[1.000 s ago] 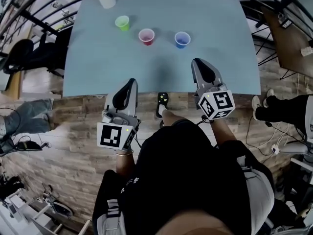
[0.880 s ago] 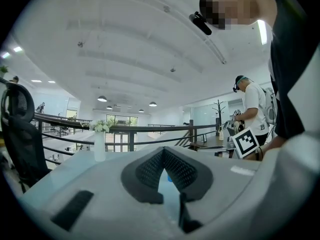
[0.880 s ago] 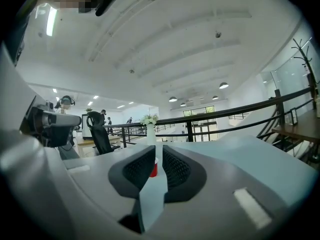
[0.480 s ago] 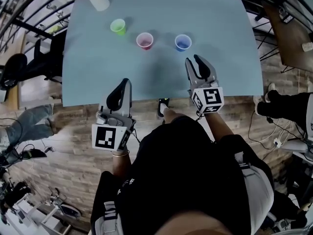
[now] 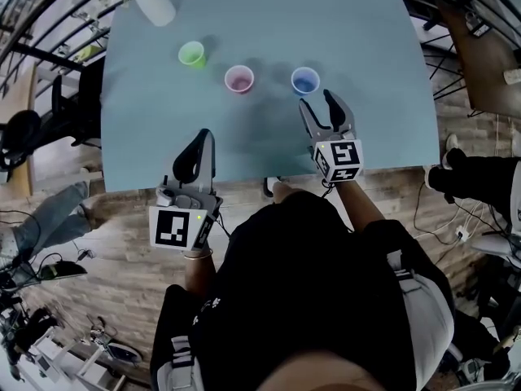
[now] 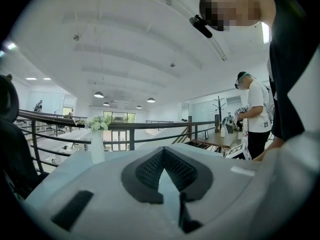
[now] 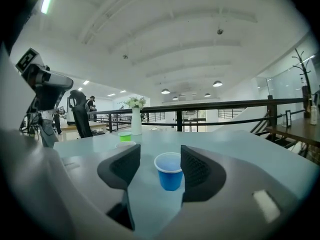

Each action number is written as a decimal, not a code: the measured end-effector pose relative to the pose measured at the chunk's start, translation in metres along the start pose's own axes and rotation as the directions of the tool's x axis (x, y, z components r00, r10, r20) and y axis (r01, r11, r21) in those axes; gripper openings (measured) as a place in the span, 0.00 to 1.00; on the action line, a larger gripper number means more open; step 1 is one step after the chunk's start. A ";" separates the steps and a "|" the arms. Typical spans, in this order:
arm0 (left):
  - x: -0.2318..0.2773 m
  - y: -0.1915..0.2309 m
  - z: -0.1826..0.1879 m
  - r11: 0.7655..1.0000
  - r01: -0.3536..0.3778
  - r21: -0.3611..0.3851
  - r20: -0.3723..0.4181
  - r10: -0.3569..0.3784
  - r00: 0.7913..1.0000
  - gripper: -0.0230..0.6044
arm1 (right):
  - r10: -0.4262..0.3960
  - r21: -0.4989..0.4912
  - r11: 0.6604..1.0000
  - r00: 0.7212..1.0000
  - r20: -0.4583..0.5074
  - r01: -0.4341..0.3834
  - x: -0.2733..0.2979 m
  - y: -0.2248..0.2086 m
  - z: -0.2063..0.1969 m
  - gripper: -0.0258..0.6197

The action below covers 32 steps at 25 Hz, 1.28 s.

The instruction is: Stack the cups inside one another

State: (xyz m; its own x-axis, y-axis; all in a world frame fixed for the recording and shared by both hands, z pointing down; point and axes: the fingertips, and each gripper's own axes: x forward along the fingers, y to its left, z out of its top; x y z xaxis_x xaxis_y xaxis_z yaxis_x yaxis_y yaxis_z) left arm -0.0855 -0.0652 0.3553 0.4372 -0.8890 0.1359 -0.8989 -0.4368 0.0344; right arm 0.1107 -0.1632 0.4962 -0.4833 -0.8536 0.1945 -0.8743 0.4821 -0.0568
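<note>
Our right tongs (image 5: 317,100) are opening toward the blue cup (image 5: 305,80), untouched just ahead on the bench (image 5: 366,55), while our left tongs (image 5: 203,134) sit clenched and empty.

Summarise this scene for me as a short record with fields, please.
cups: green cup, pink cup, blue cup; upright, in a row, apart, none stacked
surface: light blue table
right hand-held gripper: jaws opening, aimed at blue cup, nothing gripped
left hand-held gripper: jaws together, empty, over table's near edge
other: vase with flowers, far left corner
</note>
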 end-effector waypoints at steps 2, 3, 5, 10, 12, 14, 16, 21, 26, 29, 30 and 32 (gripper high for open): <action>0.007 0.003 0.000 1.000 0.004 -0.001 -0.003 -0.004 1.000 0.02 | -0.004 0.010 1.000 1.000 -0.017 0.004 0.009 -0.004 -0.006 0.47; 0.011 0.005 0.000 1.000 0.004 -0.002 -0.004 -0.004 1.000 0.02 | -0.006 0.015 1.000 1.000 -0.027 0.006 0.014 -0.006 -0.008 0.50; 0.015 0.010 0.000 1.000 0.007 -0.003 -0.007 -0.007 1.000 0.02 | -0.011 0.016 1.000 0.999 -0.050 0.012 0.023 -0.008 -0.013 0.55; 0.030 0.020 -0.001 1.000 0.014 -0.004 -0.016 -0.014 1.000 0.02 | -0.022 0.014 1.000 0.994 -0.107 0.023 0.047 -0.016 -0.026 0.64; 0.037 0.023 -0.001 1.000 0.017 -0.005 -0.022 -0.017 1.000 0.02 | -0.019 0.009 1.000 0.992 -0.123 0.021 0.054 -0.018 -0.030 0.65; 0.043 0.027 -0.001 1.000 0.019 0.000 -0.027 -0.019 0.999 0.02 | -0.023 -0.006 1.000 0.991 -0.136 0.022 0.061 -0.019 -0.033 0.65; 0.048 0.032 0.001 1.000 0.019 0.003 -0.027 -0.019 0.999 0.02 | -0.036 -0.011 0.999 0.989 -0.144 0.035 0.067 -0.022 -0.034 0.65; 0.056 0.045 -0.001 1.000 0.019 0.000 -0.032 -0.019 0.999 0.02 | -0.033 -0.013 0.999 0.985 -0.167 0.031 0.079 -0.022 -0.040 0.65; 0.065 0.052 -0.003 1.000 0.027 -0.007 -0.041 -0.027 0.999 0.02 | -0.037 -0.026 0.999 0.984 -0.175 0.033 0.085 -0.020 -0.043 0.62; 0.070 0.058 -0.005 1.000 0.028 -0.006 -0.040 -0.029 0.999 0.02 | -0.031 -0.036 0.999 0.985 -0.172 0.025 0.089 -0.020 -0.043 0.62; 0.070 0.060 -0.006 1.000 0.027 -0.007 -0.042 -0.027 0.999 0.02 | -0.031 -0.041 0.999 0.985 -0.172 0.025 0.089 -0.019 -0.043 0.62; 0.068 0.065 -0.010 1.000 0.023 -0.015 -0.047 -0.023 0.999 0.02 | -0.038 -0.048 0.998 0.985 -0.168 0.030 0.088 -0.019 -0.041 0.61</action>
State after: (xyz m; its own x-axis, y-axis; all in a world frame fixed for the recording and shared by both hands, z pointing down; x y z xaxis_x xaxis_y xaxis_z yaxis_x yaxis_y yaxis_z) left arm -0.1148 -0.1525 0.3765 0.4563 -0.8711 0.1812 -0.8890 -0.4548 0.0525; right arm 0.0862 -0.2396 0.5547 -0.4354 -0.8259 0.3582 -0.8853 0.4650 -0.0042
